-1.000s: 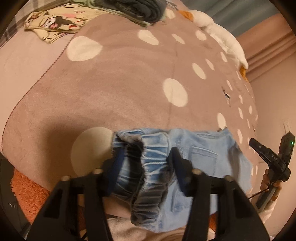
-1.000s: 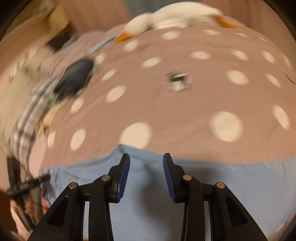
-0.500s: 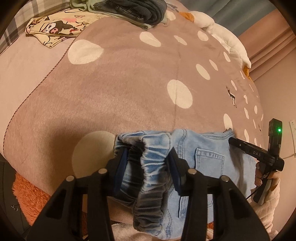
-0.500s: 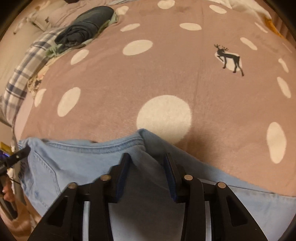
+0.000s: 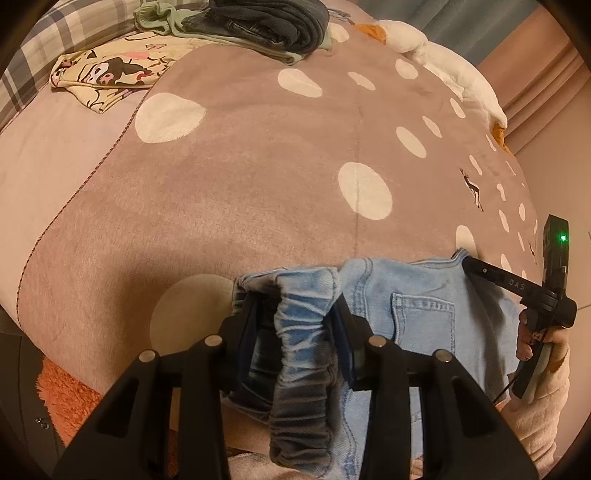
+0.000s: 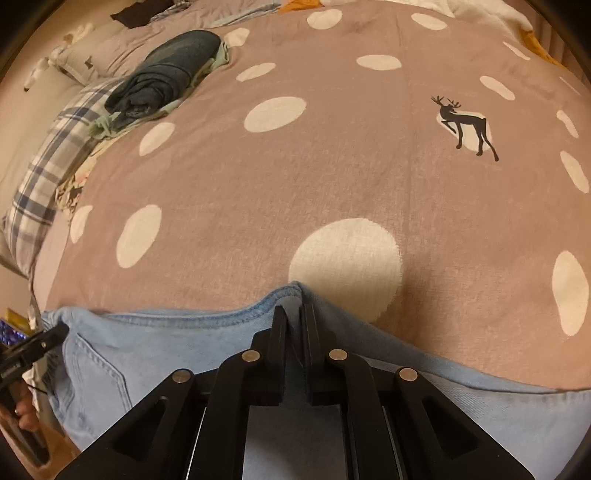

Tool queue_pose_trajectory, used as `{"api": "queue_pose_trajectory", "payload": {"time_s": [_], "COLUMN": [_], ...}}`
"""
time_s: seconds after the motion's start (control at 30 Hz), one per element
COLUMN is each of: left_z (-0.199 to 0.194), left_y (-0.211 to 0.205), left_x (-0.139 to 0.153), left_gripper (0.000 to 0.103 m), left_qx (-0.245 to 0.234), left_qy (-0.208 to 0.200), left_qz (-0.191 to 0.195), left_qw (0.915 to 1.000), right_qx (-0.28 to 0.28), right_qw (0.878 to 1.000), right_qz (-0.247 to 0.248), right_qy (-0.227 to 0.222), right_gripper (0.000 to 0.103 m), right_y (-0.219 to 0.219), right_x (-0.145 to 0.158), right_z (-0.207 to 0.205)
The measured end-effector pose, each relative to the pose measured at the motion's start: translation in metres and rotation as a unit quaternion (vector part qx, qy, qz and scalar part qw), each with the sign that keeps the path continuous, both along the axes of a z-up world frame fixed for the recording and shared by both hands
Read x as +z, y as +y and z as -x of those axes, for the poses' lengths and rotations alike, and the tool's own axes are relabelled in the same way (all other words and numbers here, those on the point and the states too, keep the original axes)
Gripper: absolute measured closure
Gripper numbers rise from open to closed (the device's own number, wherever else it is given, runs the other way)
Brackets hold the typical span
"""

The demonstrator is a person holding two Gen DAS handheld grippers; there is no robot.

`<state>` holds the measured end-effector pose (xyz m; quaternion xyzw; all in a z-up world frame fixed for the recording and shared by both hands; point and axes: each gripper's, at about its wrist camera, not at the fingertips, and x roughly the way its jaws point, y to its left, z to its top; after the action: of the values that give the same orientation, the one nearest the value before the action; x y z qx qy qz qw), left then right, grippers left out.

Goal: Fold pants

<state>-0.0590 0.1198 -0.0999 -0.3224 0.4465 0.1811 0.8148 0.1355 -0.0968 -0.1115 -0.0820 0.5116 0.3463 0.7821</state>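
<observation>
Light blue denim pants (image 5: 417,317) lie at the near edge of a brown bedspread with white dots (image 5: 258,177). My left gripper (image 5: 295,314) is shut on the bunched elastic waistband (image 5: 303,332), which hangs down between its fingers. My right gripper (image 6: 294,317) is shut on a raised fold at the pants' far edge (image 6: 291,291); the pants (image 6: 155,339) spread left and right below it. The right gripper also shows in the left wrist view (image 5: 509,284), at the pants' right edge.
A stack of folded dark clothes (image 5: 269,22) lies at the far side of the bed, also in the right wrist view (image 6: 166,81). A cartoon-print cloth (image 5: 107,74) and plaid bedding (image 6: 48,166) lie at the left. A white plush toy (image 5: 443,62) lies at the far right.
My right gripper has closed on the fold of the pants; half a second ago its jaws were open around it. My left gripper has kept its hold on the waistband.
</observation>
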Motion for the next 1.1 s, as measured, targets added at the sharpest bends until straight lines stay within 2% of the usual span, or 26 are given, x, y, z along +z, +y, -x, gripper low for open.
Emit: {"api": "queue_pose_trajectory", "payload": {"time_s": [0.13, 0.33, 0.37, 0.4, 0.53, 0.7, 0.8, 1.0, 1.1], "left_z": [-0.002, 0.000, 0.000, 0.000, 0.004, 0.004, 0.005, 0.006, 0.006], "left_y": [0.001, 0.003, 0.003, 0.004, 0.009, 0.007, 0.009, 0.010, 0.010], "left_x": [-0.003, -0.006, -0.007, -0.009, -0.011, -0.012, -0.013, -0.014, -0.015], "left_gripper": [0.055, 0.050, 0.041, 0.037, 0.037, 0.037, 0.036, 0.035, 0.035], "left_qx": [0.004, 0.007, 0.011, 0.016, 0.027, 0.024, 0.023, 0.024, 0.024], "left_qy": [0.009, 0.007, 0.012, 0.019, 0.009, 0.004, 0.000, -0.004, -0.007], "left_qz": [-0.010, -0.008, -0.013, -0.017, 0.011, 0.005, 0.013, 0.016, 0.020], "left_qw": [0.9999, 0.9999, 0.9998, 0.9995, 0.9995, 0.9997, 0.9996, 0.9996, 0.9995], "right_qx": [-0.007, -0.012, -0.012, -0.013, -0.019, -0.024, -0.024, -0.023, -0.024], "right_qw": [1.000, 1.000, 1.000, 1.000, 1.000, 1.000, 1.000, 0.996, 0.997], "right_qz": [0.000, 0.011, 0.012, 0.012, 0.005, 0.009, 0.016, 0.063, 0.055], "right_qy": [0.003, -0.006, -0.008, -0.010, -0.006, -0.006, -0.011, -0.060, -0.054], "right_gripper": [0.097, 0.096, 0.095, 0.095, 0.095, 0.094, 0.087, 0.083, 0.083], "right_y": [-0.004, -0.001, 0.002, 0.002, 0.001, 0.002, 0.007, 0.023, 0.021], "right_x": [0.000, -0.002, -0.003, -0.003, -0.004, -0.004, -0.005, -0.005, -0.006], "right_z": [-0.001, 0.001, 0.001, 0.001, 0.000, 0.002, 0.004, 0.015, 0.012]}}
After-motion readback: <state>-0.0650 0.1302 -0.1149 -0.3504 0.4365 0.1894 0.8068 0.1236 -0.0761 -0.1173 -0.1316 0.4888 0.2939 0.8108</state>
